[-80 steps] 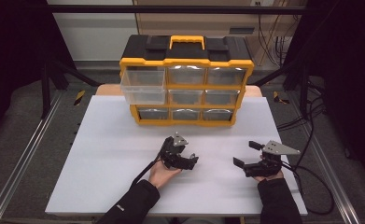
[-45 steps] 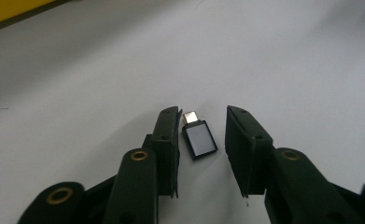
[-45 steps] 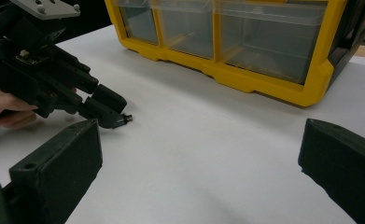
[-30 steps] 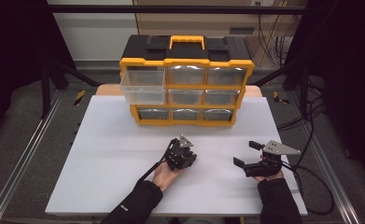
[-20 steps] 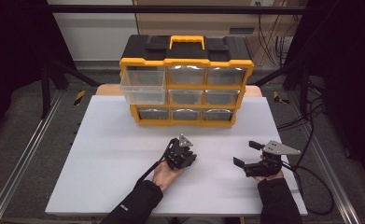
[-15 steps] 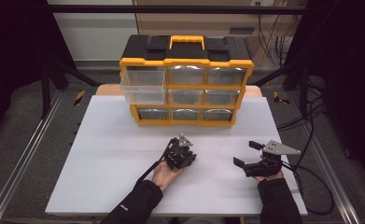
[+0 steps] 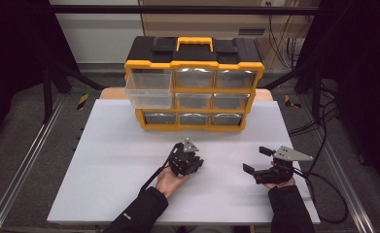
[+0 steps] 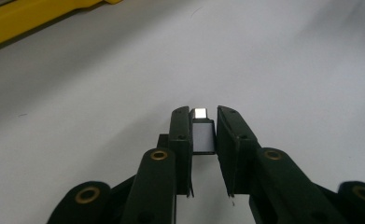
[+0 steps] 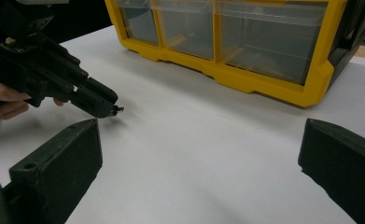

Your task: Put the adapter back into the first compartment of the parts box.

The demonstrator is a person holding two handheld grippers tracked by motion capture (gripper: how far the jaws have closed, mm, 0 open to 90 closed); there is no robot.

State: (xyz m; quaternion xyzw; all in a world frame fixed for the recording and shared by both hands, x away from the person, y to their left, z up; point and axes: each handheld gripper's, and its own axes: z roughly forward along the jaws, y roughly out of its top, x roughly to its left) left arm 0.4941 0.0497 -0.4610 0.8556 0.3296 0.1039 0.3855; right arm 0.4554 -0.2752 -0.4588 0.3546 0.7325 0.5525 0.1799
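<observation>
Tongs of the left hand (image 8: 203,126) are nearly closed, their two black jaws pinching a small adapter (image 8: 202,133), a dark block with a pale face and a short metal plug tip poking out beyond the jaw ends; it is lifted just over the white counter (image 7: 110,160), around the middle of the near half. Tongs of the right hand (image 7: 256,160) stand wide apart with nothing between them, resting toward the near right corner. A yellow drawer cabinet (image 7: 195,82) stands at the far edge, its top left drawer (image 7: 148,90) pulled out.
</observation>
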